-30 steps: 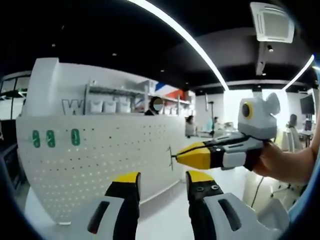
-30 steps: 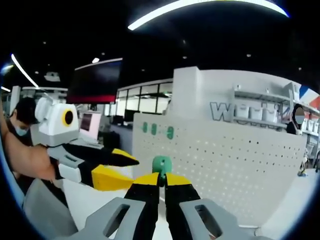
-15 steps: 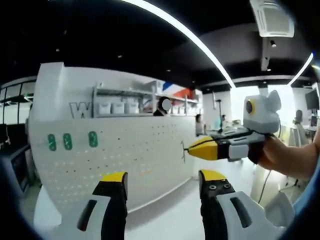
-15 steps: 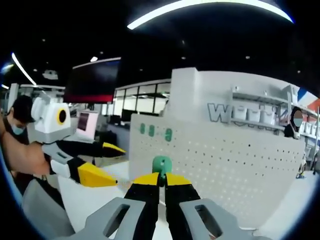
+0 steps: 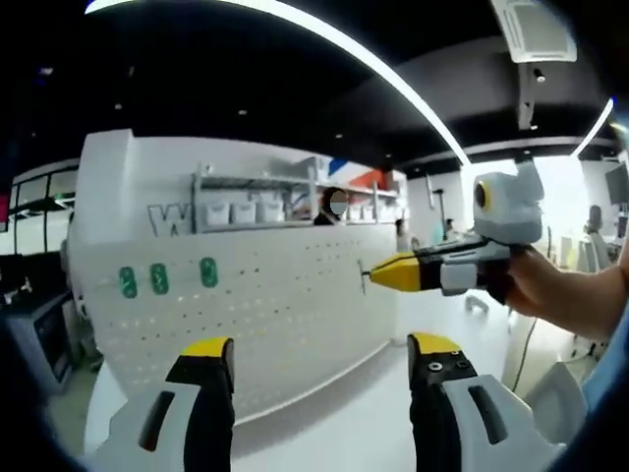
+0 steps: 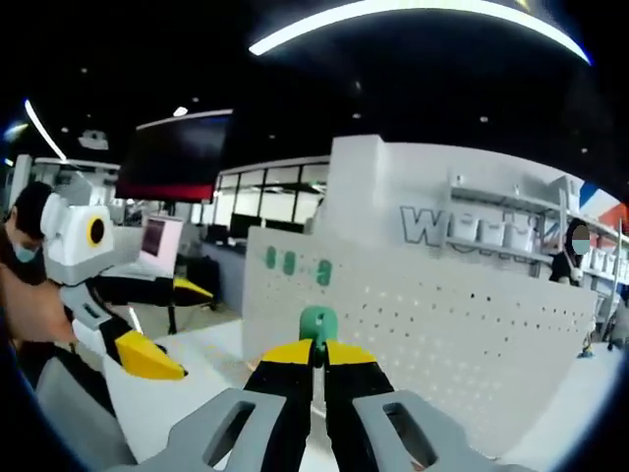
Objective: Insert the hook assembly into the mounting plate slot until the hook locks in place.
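Between the closed jaws of the right gripper (image 6: 316, 356): green hook (image 6: 317, 322), short of the pegboard (image 6: 432, 334), not inserted. Left gripper (image 5: 319, 356) wide open, empty.

hook (image 6: 317, 322): lower part hidden between jaws | pegboard (image 5: 295, 305): holes blurred

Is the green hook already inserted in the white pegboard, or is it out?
Out. The green hook sits pinched in the shut right tool, apart from the pegboard.
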`<state>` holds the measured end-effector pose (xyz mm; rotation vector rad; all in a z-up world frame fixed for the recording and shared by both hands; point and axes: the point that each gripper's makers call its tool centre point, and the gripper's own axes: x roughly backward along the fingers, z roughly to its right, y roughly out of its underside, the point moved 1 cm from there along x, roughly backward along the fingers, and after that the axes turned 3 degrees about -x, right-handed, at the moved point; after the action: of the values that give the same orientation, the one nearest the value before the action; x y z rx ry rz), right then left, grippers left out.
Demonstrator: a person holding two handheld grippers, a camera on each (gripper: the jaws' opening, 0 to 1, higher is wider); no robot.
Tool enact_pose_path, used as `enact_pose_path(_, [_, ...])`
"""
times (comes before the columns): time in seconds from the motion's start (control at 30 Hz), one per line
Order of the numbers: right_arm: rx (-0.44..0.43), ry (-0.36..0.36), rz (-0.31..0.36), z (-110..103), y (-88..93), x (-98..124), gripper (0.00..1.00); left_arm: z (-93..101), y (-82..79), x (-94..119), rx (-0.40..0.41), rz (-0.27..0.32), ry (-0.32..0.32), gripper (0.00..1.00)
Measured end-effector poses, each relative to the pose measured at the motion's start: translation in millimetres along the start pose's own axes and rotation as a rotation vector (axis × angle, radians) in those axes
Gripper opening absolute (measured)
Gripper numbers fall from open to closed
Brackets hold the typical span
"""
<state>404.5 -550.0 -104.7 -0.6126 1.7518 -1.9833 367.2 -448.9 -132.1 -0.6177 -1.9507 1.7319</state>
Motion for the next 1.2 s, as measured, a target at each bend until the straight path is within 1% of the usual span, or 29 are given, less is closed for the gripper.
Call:
enact_pose_path(0.2, [-0.015, 0.036, 0.020, 6.5, -5.9, -13.2, 0.01, -3.8, 1.4, 3.2, 0.001, 0.001, -0.010, 0.73])
enact_pose_path(0.57, [-0.016, 0.114, 0.034, 17.0, -5.9, -36.7, 0.01, -8.2, 7.1, 4.8, -0.002, -0.012, -0.018, 0.72])
enact_pose_path(0.7, [-0.029, 0.131, 0.041, 21.3, -5.4, -46.3, 0.01, -9.5, 9.2, 4.9, -0.001, -0.014, -0.020, 0.72])
enact_pose_path(0.9, [-0.026, 0.162, 0.055, 27.6, -7.0, -61.8, 0.01, -9.8, 12.7, 4.3, 0.004, -0.020, -0.017, 0.71])
enact_pose_path(1.2, [-0.028, 0.187, 0.064, 35.2, -9.8, -85.8, 0.01, -12.7, 15.7, 5.0, 0.007, -0.024, -0.020, 0.70])
